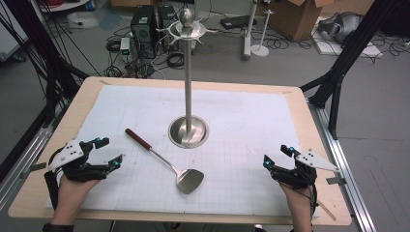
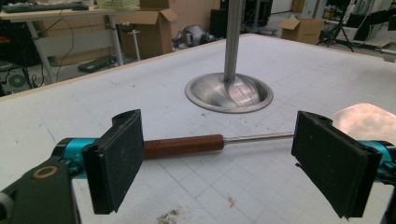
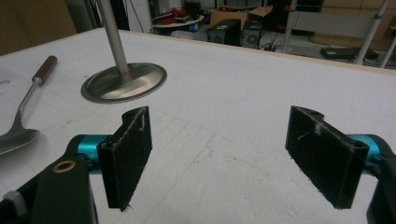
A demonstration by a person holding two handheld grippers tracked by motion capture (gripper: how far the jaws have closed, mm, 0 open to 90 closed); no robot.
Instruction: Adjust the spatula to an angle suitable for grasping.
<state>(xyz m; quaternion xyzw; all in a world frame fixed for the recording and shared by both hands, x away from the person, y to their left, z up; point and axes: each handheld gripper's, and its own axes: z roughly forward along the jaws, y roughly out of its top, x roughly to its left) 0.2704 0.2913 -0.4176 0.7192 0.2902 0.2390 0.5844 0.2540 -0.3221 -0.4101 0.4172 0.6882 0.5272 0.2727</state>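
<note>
My left claw (image 1: pixel 100 153) sat at the near left of the table (image 1: pixel 319 130), jaws wide and holding nothing. In the left gripper view the spatula (image 2: pixel 224 140) lay flat just beyond the pads (image 2: pixel 119 158), its brown handle (image 2: pixel 182 145) crossing the gap between them and the thin steel shaft running off to the right toward the blade (image 2: pixel 366 119). So I judged the step in hand to be the approach: the left claw was lined up with the handle but was not yet touching it.

From above, the spatula (image 1: pixel 162 159) lay aslant on the white mat (image 1: pixel 241 111), handle toward the far left, blade (image 1: pixel 189 180) toward me. Just beyond it stood the stand (image 1: pixel 188 96), upright, its round base (image 1: pixel 188 131) near the shaft but apart from it, and its hooked crown (image 1: pixel 186 29) bare.

My right claw (image 1: pixel 276 157) waited at the near right, well apart from everything, jaws also wide and empty.

The next move, as I read it, called for easing the left claw forward until the pads flanked the wooden handle, then closing squarely across it. The handle was round and low on the mat, so I expected to have to come in low, or it might roll away.
</note>
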